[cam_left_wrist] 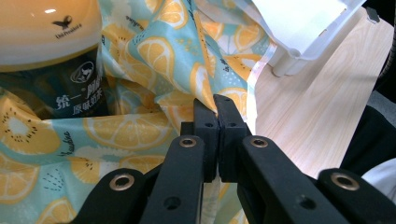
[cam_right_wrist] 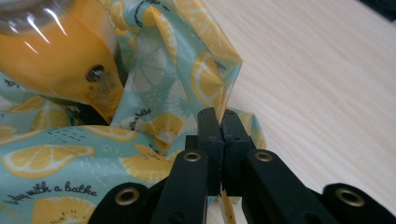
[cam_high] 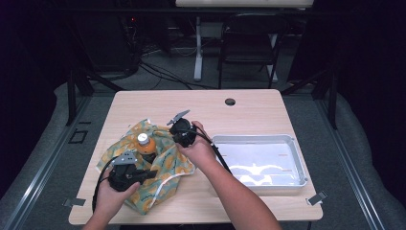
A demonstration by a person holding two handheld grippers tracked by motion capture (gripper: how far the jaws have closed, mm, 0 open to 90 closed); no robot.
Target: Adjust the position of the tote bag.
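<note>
Two grippers are being held at one lemon-print cloth (cam_high: 163, 165) on the wooden table (cam_high: 249, 108). Left gripper (cam_left_wrist: 215, 103): jaws pressed together, a fold of cloth being pinched at their tips. Right gripper (cam_right_wrist: 218, 116): jaws likewise pressed together on a cloth edge beside bare tabletop. An orange bottle (cam_high: 145, 146) is being cradled upright in the cloth between both grippers. Label print is being shown in the gripper views; the bottle's white cap and the whole white tray (cam_high: 299, 165) are being shown from above.
</note>
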